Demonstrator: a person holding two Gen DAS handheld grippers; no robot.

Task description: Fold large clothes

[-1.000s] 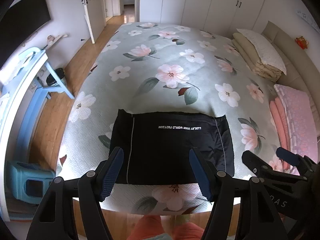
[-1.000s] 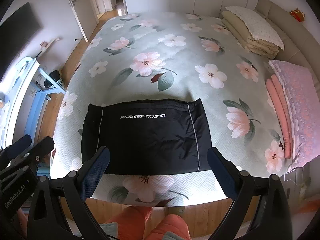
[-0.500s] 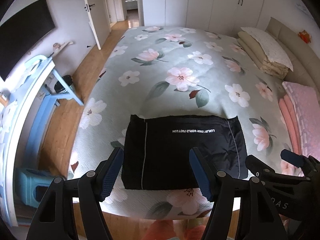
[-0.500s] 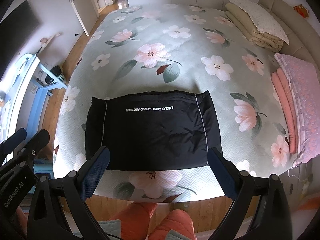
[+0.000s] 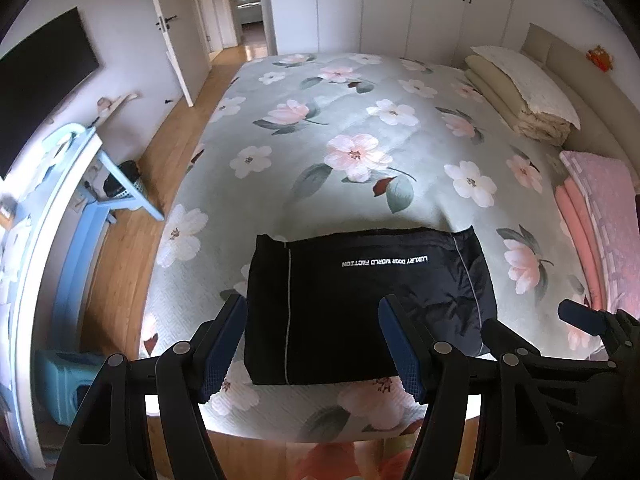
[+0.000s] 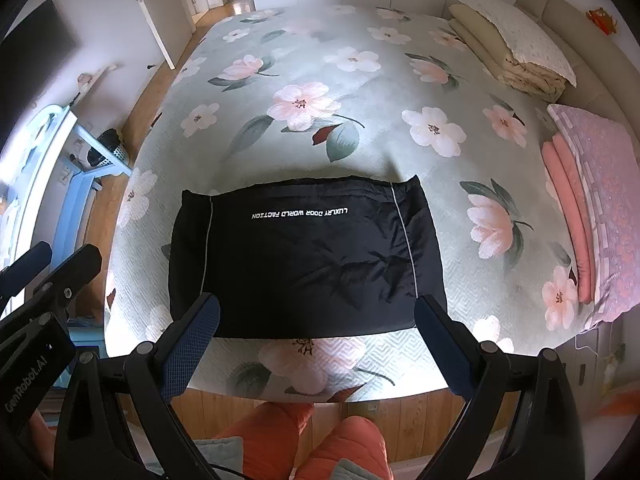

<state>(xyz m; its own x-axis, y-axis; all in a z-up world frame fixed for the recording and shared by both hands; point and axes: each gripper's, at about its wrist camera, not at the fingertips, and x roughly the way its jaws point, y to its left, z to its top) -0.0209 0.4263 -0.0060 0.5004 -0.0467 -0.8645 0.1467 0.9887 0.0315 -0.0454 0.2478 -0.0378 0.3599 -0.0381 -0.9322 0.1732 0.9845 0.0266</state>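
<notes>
Near the foot edge of the bed (image 6: 400, 152), a black garment (image 6: 304, 256) lies folded into a flat rectangle on the flowered cover, its white lettering along the far side. Left tongs (image 5: 312, 344) hang above the garment's near edge, fingers apart, nothing between them. Right tongs (image 6: 316, 344) also hang over that near edge, fingers wide apart and empty. Beyond the garment, at the bed's right side, sit a pink folded blanket (image 6: 600, 184) and a stack of cream bedding (image 6: 512, 48). Below the bed edge, orange slippers (image 6: 304, 436) show on the floor.
</notes>
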